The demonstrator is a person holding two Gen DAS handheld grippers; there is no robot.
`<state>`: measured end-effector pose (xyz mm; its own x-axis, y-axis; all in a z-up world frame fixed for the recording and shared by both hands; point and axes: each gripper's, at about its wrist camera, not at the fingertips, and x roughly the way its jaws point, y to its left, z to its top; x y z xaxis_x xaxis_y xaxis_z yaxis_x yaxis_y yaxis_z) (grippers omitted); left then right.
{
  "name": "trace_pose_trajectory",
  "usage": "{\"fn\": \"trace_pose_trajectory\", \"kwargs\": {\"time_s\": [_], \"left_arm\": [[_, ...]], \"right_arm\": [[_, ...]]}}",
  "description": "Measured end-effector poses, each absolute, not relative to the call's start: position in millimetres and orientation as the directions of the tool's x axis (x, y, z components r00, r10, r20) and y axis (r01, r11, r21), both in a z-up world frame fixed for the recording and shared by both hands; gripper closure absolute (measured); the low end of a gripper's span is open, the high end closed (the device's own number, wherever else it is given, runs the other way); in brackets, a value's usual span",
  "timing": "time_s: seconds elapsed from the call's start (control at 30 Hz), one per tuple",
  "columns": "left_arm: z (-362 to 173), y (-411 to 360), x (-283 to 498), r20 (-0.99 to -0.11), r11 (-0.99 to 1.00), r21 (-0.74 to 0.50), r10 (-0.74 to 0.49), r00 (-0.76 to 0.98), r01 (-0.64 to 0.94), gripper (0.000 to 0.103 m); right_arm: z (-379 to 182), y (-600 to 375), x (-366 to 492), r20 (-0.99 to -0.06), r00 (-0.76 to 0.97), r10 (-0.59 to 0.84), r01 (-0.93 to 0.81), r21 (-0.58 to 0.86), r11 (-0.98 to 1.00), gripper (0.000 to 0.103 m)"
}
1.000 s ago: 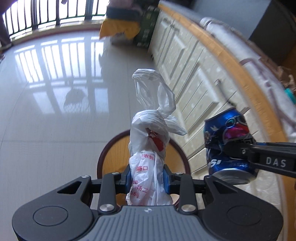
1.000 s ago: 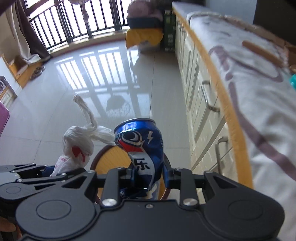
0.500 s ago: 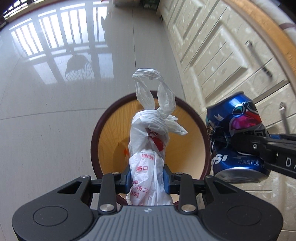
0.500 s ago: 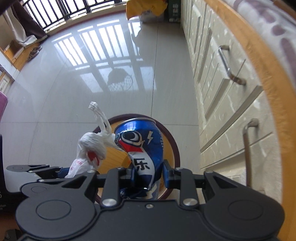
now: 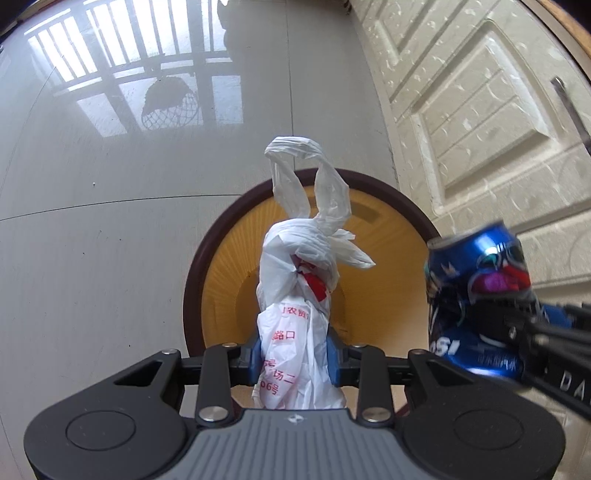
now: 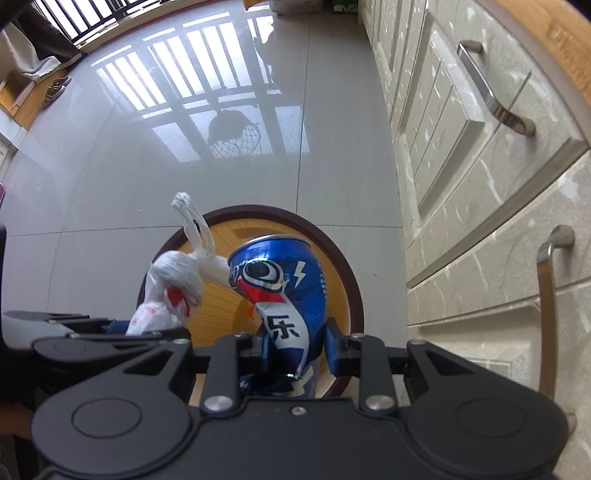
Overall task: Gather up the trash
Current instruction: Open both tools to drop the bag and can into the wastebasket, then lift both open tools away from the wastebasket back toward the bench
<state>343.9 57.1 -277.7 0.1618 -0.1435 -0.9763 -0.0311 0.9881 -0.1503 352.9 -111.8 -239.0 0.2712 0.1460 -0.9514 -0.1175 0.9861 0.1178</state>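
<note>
My left gripper is shut on a knotted white plastic bag with red print, held above a round bin with a dark brown rim and a yellow-orange inside. My right gripper is shut on a dented blue Pepsi can, also above the bin. In the left wrist view the can is at the right, over the bin's right rim. In the right wrist view the bag is just left of the can.
The bin stands on a glossy grey tiled floor. Cream cabinet doors and drawers with metal handles run along the right, close to the bin. Balcony railings are far back.
Both grippers have tilted down and moved over the bin with the bag and the can still held; the bin now fills more of both views.
</note>
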Motion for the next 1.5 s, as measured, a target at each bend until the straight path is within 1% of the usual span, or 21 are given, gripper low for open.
{"fn": "trace_pose_trajectory", "kwargs": {"time_s": [0.03, 0.07, 0.13, 0.17, 0.23, 0.3, 0.33, 0.47, 0.53, 0.57, 0.6, 0.77, 0.83, 1.03, 1.1, 1.13, 1.2, 1.23, 1.3, 1.37, 1.5], "left_arm": [[-278, 57, 346, -0.977, 0.989, -0.141, -0.134, 0.166, -0.034, 0.065], [-280, 57, 347, -0.979, 0.991, -0.126, -0.118, 0.167, -0.036, 0.054], [-283, 57, 349, -0.982, 0.994, -0.103, -0.096, 0.160, -0.037, 0.041], [-286, 57, 349, -0.984, 0.995, -0.096, -0.091, 0.151, -0.031, 0.038], [-290, 56, 349, -0.988, 0.997, -0.079, -0.075, 0.133, -0.020, 0.034], [-294, 56, 347, -0.991, 0.998, -0.067, -0.065, 0.120, -0.015, 0.028], [-296, 56, 346, -0.992, 0.998, -0.066, -0.064, 0.113, -0.014, 0.023], [-299, 58, 341, -0.993, 0.999, -0.051, -0.051, 0.102, 0.002, 0.012], [-300, 58, 340, -0.994, 0.999, -0.048, -0.048, 0.096, 0.007, 0.008], [-300, 58, 339, -0.994, 0.999, -0.047, -0.048, 0.094, 0.011, 0.007], [-300, 59, 339, -0.995, 0.999, -0.044, -0.045, 0.094, 0.015, 0.006], [-300, 58, 338, -0.995, 0.999, -0.035, -0.037, 0.096, 0.023, 0.001], [-299, 58, 337, -0.994, 0.999, -0.034, -0.036, 0.098, 0.022, 0.000], [-294, 66, 333, -0.994, 0.999, -0.047, -0.048, 0.100, 0.015, 0.000], [-290, 69, 332, -0.994, 0.999, -0.039, -0.040, 0.106, 0.017, 0.000], [-287, 70, 332, -0.993, 0.999, -0.038, -0.039, 0.110, 0.017, 0.000], [-281, 72, 331, -0.992, 0.999, -0.038, -0.039, 0.117, 0.016, 0.000], [-277, 73, 331, -0.992, 0.999, -0.037, -0.039, 0.121, 0.018, 0.000], [-270, 74, 331, -0.991, 0.999, -0.032, -0.035, 0.131, 0.025, 0.000], [-262, 75, 330, -0.990, 0.999, -0.022, -0.027, 0.141, 0.032, 0.000], [-247, 78, 326, -0.986, 0.999, -0.014, -0.019, 0.165, 0.033, 0.000]], "right_arm": [[-240, -112, 354, -0.952, 0.269, 0.146, -0.117, 0.119, 0.986, 0.074], [-241, -112, 354, -0.952, 0.267, 0.148, -0.116, 0.121, 0.986, 0.074], [-243, -111, 354, -0.952, 0.267, 0.150, -0.114, 0.123, 0.986, 0.074], [-245, -112, 354, -0.952, 0.266, 0.151, -0.114, 0.124, 0.986, 0.074], [-245, -109, 354, -0.953, 0.260, 0.155, -0.116, 0.128, 0.985, 0.074], [-245, -107, 353, -0.953, 0.259, 0.156, -0.121, 0.128, 0.984, 0.074], [-245, -106, 353, -0.952, 0.262, 0.157, -0.126, 0.127, 0.984, 0.074], [-242, -104, 352, -0.943, 0.284, 0.176, -0.150, 0.138, 0.979, 0.073], [-242, -104, 353, -0.939, 0.291, 0.183, -0.158, 0.141, 0.977, 0.065], [-242, -105, 353, -0.939, 0.294, 0.180, -0.160, 0.137, 0.978, 0.056], [-242, -105, 353, -0.939, 0.297, 0.172, -0.160, 0.129, 0.979, 0.053], [-244, -109, 353, -0.947, 0.278, 0.159, -0.133, 0.126, 0.983, 0.052], [-246, -112, 354, -0.952, 0.262, 0.158, -0.118, 0.131, 0.984, 0.050], [-249, -118, 351, -0.959, 0.236, 0.160, -0.115, 0.136, 0.984, 0.037], [-247, -118, 349, -0.959, 0.238, 0.155, -0.121, 0.129, 0.984, 0.029], [-246, -118, 348, -0.959, 0.240, 0.153, -0.125, 0.126, 0.984, 0.026], [-244, -118, 345, -0.956, 0.247, 0.156, -0.131, 0.127, 0.983, 0.015], [-243, -117, 343, -0.957, 0.244, 0.159, -0.135, 0.129, 0.982, 0.012], [-240, -115, 341, -0.957, 0.239, 0.164, -0.152, 0.130, 0.980, 0.003], [-235, -113, 337, -0.954, 0.250, 0.164, -0.172, 0.123, 0.977, 0.000], [-228, -112, 332, -0.955, 0.256, 0.149, -0.183, 0.103, 0.978, 0.000]]}}
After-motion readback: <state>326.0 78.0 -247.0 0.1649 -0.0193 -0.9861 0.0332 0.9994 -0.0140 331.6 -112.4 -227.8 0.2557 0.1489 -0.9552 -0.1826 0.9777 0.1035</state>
